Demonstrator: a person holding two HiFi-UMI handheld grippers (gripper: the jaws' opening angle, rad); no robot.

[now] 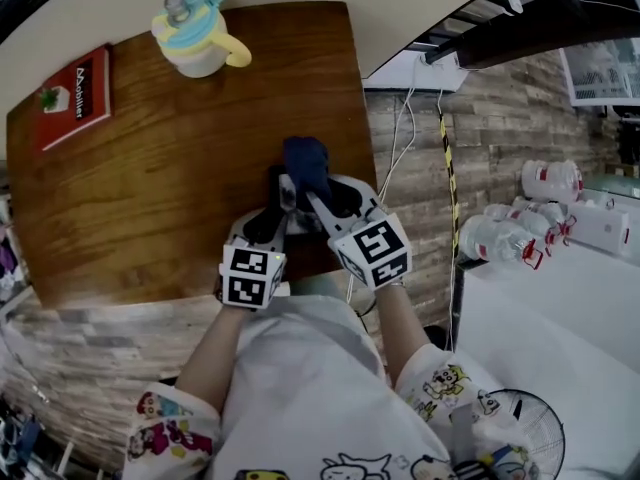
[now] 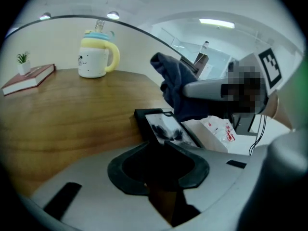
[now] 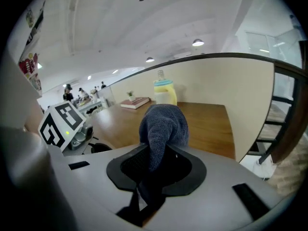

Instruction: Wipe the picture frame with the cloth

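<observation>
Grippers at the near right edge of a brown wooden table (image 1: 150, 188), as seen from the head view; the left gripper (image 2: 161, 143) has its two jaws partly closed, their tips set against the sides of the near end of a small black-rimmed picture frame with a glossy grey print (image 2: 161, 126); we read this as a grip on the frame, which reaches away from the jaws over the table's edge. The right gripper (image 3: 155, 148) has its jaws drawn in on a dark blue knitted cloth (image 3: 163, 124); the cloth bulges out ahead of the jaws in a rounded wad, with a tail trailing back between them. In the left gripper view we see that wad (image 2: 175, 78) just above the frame's far end; whether the two touch we cannot tell. From the head view the two grippers sit side by side, jaws converging on the cloth (image 1: 305, 158). Well apart at the table's far side stand a cream mug with a yellow handle and pale blue lid (image 1: 195, 38) and a red book (image 1: 75, 96).
</observation>
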